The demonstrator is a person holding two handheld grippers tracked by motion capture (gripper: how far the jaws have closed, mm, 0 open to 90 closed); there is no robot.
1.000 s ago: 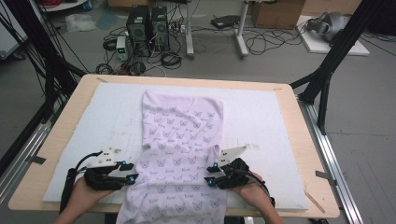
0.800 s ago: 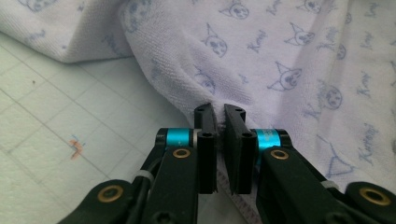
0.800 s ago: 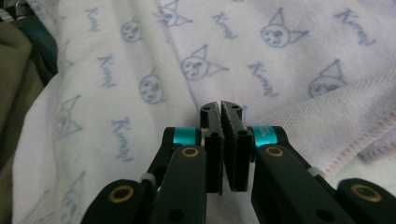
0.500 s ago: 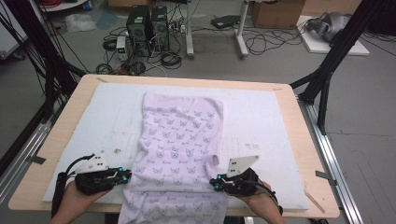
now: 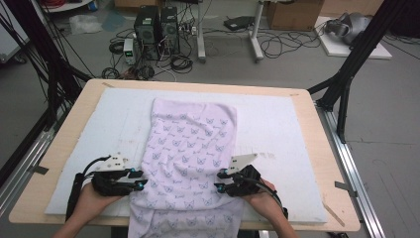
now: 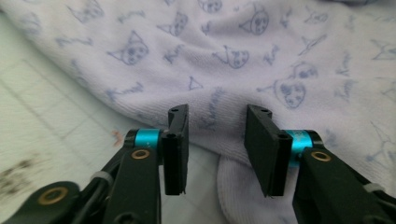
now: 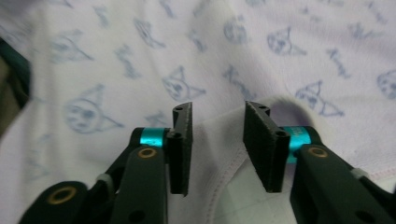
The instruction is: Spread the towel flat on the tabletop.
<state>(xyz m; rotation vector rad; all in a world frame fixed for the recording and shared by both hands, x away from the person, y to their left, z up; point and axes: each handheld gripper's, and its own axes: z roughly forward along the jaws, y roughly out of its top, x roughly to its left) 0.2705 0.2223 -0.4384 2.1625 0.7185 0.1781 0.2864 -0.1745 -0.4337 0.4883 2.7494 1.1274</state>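
The pale lilac cat-print cotton garment (image 5: 189, 158) lies lengthwise away from the person on the white-padded surface (image 5: 282, 129), overhanging its near edge; left tongs (image 5: 140, 179) and right tongs (image 5: 219, 181) gape wide at its side hems.

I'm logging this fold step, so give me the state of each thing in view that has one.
Cloth: spread flat on the white mat, wrinkled in the middle, near end hanging over the table edge.
Left gripper: open, jaws astride the cloth's left edge, not clamped.
Right gripper: open, jaws astride the cloth's right hem, not clamped.
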